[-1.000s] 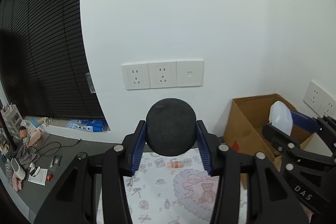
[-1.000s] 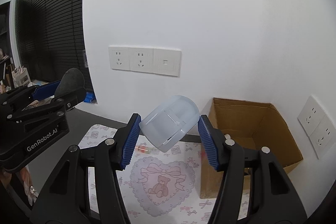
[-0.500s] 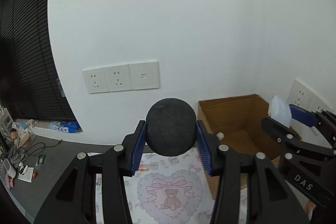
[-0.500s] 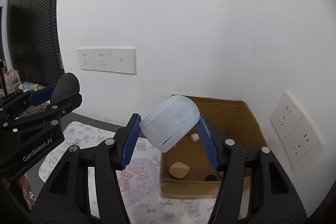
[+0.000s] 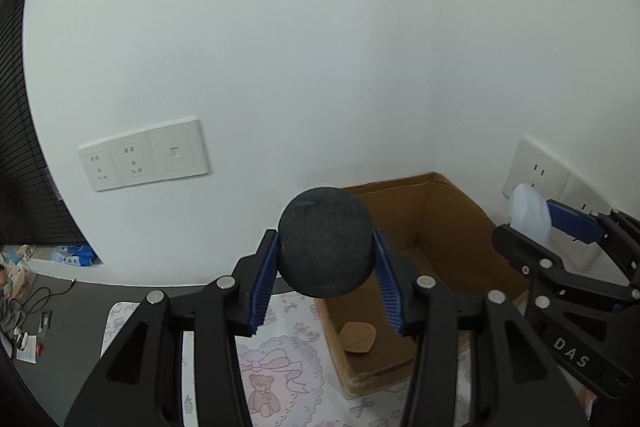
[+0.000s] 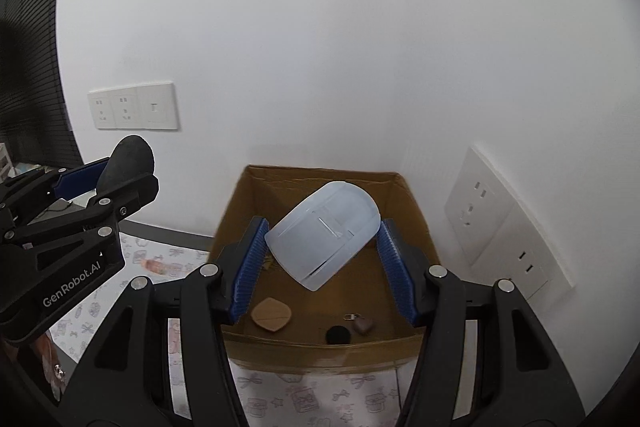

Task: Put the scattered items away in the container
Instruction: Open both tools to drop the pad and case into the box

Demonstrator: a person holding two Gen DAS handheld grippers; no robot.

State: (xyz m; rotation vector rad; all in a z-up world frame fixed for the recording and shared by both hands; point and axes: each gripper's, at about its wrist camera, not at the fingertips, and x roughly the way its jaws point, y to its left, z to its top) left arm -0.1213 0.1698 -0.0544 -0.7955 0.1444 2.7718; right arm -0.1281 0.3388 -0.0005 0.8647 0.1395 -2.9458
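While both my grippers hang in front of the cardboard box, each has a load clamped. My left gripper is partly closed, its blue pads pressed on both sides of a dark grey foam ball, which sits at the centre of the left wrist view. My right gripper is likewise partly closed on a translucent white plastic cap, tilted between the pads at the centre of the right wrist view.

In the right view, the box fills the lower middle, open at the top, standing in the corner of the white wall on the patterned mat. A tan leaf-shaped piece, a small black disc and a brown heart charm lie on its floor already.

To do this well, I judge the cap should go first, as it looks already over the opening. I want it clear of the near rim before the pads part, and low enough that it does not bounce out. The ball appears short of the box's left wall in the left view, so I should carry it further toward the right of that frame before letting go, since a ball could roll off the rim. I also need to keep the two grippers apart, as they are close. One small pinkish item lies on the mat at the left of the right view, left to collect.
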